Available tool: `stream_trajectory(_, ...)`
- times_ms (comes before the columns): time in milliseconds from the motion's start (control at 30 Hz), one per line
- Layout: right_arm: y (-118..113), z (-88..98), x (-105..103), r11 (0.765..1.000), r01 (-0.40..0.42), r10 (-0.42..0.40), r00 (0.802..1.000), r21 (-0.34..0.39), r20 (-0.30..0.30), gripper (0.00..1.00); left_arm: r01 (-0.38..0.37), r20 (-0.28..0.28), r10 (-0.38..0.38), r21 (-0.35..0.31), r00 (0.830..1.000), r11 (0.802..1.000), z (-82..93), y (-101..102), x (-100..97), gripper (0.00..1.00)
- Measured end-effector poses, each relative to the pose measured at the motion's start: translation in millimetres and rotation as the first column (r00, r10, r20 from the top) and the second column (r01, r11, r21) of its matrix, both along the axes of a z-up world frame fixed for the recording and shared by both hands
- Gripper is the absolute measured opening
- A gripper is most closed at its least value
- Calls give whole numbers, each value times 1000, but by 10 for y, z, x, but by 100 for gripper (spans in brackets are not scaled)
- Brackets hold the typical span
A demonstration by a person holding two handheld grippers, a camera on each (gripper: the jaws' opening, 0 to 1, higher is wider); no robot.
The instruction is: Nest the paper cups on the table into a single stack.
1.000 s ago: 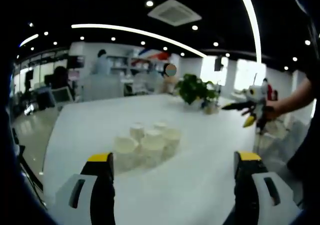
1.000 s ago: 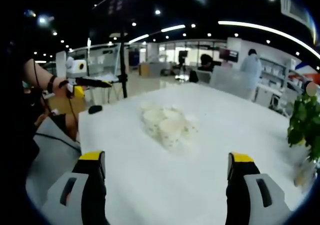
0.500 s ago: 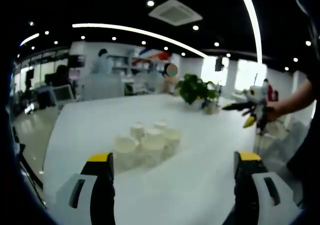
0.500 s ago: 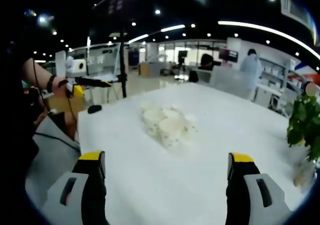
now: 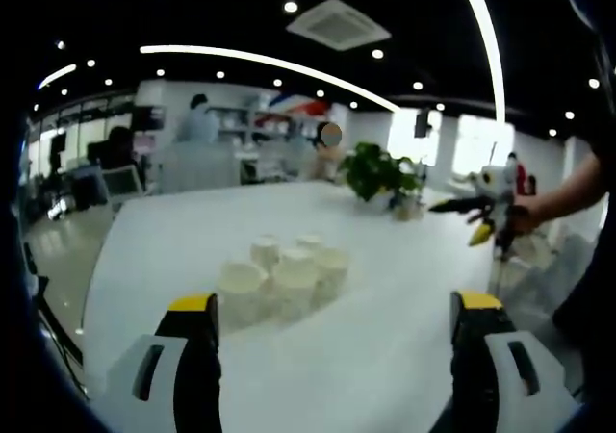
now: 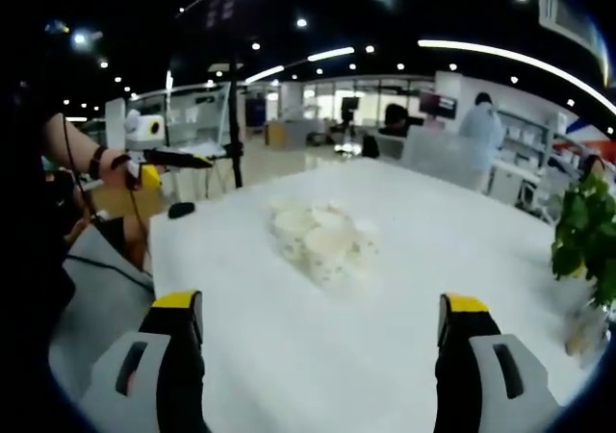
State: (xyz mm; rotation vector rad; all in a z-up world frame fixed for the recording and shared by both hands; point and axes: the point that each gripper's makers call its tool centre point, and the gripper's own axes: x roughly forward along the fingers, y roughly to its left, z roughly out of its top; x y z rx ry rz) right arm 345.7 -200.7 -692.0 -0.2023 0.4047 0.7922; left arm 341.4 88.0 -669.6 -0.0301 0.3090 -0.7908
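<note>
Paper cups [image 5: 279, 277], clustered unstacked mid-tabletop [image 5: 385, 337]; left claw [image 5: 332, 356] and right claw [image 6: 313, 356] both wide open, empty, held back near the edge, presumably ready to reach.

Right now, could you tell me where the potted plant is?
In the left gripper view the plant stands on the far side of the white table, beyond and right of the cups. In the right gripper view it is at the right edge.

White paper cups [image 5: 282, 281] [image 6: 316, 239], clustered upright, touching, unstacked, mid white table [image 5: 385, 327].
</note>
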Motion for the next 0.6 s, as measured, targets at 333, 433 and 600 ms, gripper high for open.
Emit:
stream_trajectory(333, -13, 8, 22, 1000, 2, -2, 1000, 1, -7, 100, -6, -5, 6, 5, 1000, 1000, -9, 15, -3, 100)
stream_trajectory(433, -21, 1, 27, 1000, 0, 0, 1000, -8, -8, 100, -6, -15, 6, 5, 1000, 1000, -36, 12, -15, 100)
stream_trajectory(600, -7, 27, 10, 999, -34, 34, 999, -22, 5, 100, -8, -12, 8, -5, 1000, 1000, -43, -15, -7, 100)
